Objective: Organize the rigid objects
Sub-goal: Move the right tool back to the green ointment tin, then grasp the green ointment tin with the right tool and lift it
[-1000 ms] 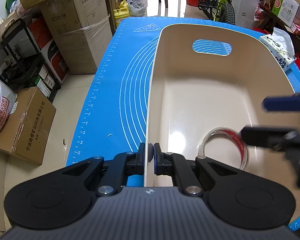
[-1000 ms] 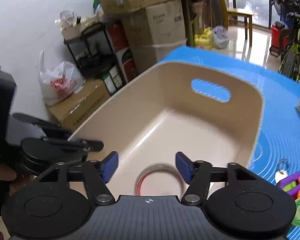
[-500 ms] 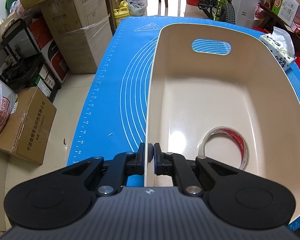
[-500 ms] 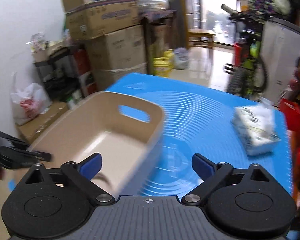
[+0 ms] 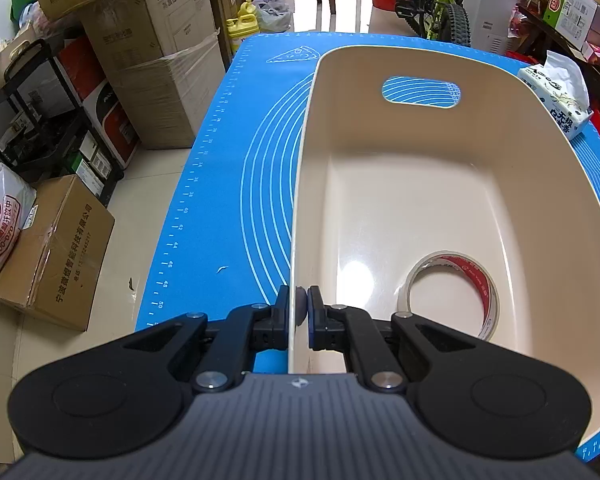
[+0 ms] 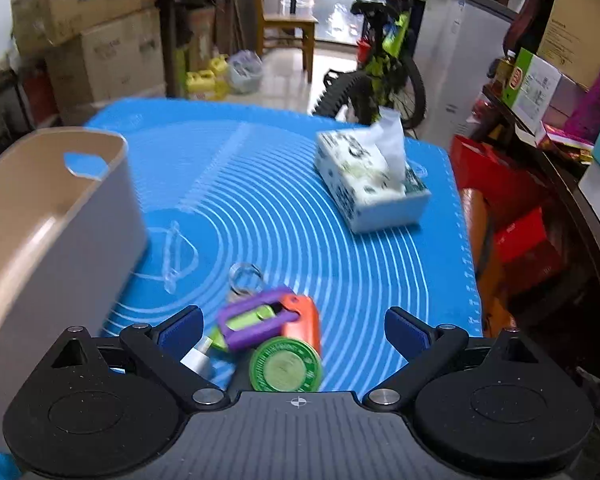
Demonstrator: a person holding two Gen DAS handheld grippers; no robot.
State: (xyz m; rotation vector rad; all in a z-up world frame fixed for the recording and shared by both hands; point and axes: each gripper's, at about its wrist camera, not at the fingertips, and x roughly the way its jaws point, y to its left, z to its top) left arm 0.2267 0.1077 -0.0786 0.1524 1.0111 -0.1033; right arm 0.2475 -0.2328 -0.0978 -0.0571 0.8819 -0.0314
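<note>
Two grippers: the left gripper (image 5: 299, 307) pinches the beige bin (image 5: 440, 184) wall, the right gripper (image 6: 294, 326) spread wide above small clutter (image 6: 272, 336).

The bin (image 5: 452, 184) was plain cream, its handle slot showing blue. Under it lay a bright blue mat (image 5: 228, 184) printed with thin white arcs and ruler marks. The tape roll (image 5: 480, 280) was clear with red lettering. The tissue pack (image 6: 364, 184) was white with a dark green pattern. A purple and orange holder (image 6: 268, 320) lay beside a green round tin (image 6: 286, 370).
</note>
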